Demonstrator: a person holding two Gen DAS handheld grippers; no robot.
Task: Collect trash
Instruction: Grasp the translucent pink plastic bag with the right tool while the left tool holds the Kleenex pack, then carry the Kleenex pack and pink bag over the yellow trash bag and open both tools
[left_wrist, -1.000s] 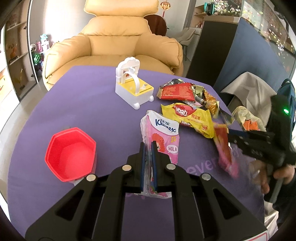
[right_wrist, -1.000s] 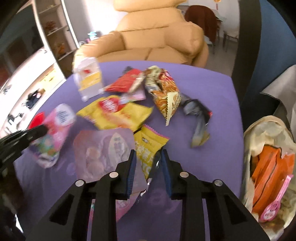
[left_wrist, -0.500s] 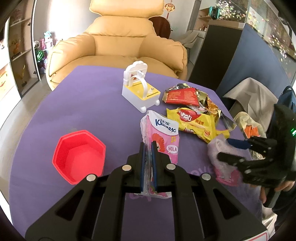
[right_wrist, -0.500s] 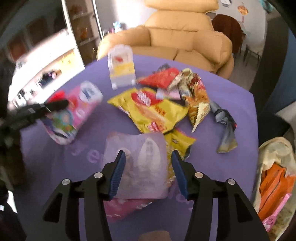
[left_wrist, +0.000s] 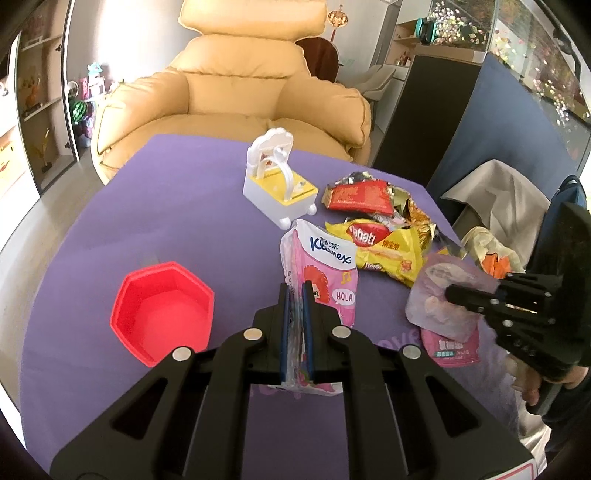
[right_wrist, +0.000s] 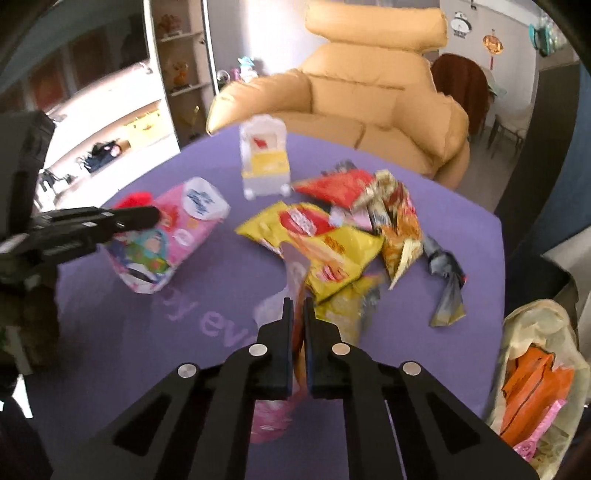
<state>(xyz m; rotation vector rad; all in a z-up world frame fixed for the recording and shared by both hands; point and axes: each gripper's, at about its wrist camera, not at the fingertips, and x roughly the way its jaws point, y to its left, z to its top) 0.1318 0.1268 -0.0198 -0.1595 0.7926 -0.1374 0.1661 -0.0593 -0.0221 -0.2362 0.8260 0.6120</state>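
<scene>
Right gripper (right_wrist: 298, 314) clamped on translucent pink pouch (left_wrist: 445, 295), long axis along the fingers; trash bag (right_wrist: 535, 354) lies to its right, nearer than left gripper (left_wrist: 295, 295), clamped on tissue pack (left_wrist: 325, 266).

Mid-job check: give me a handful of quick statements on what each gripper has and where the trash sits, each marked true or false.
1. The left gripper is shut on the pink Kleenex tissue pack. True.
2. The right gripper is open and holds nothing. False: its jaws are closed on the clear-and-pink wrapper.
3. The red hexagonal bowl holds wrappers. False: nothing shows inside it.
4. The yellow snack bag lies on the purple table, beside the red wrapper. True.
5. A bag with orange packaging sits off the table's right edge. True.
6. The white-and-yellow toy is lying on the armchair. False: it stands on the table.
</scene>
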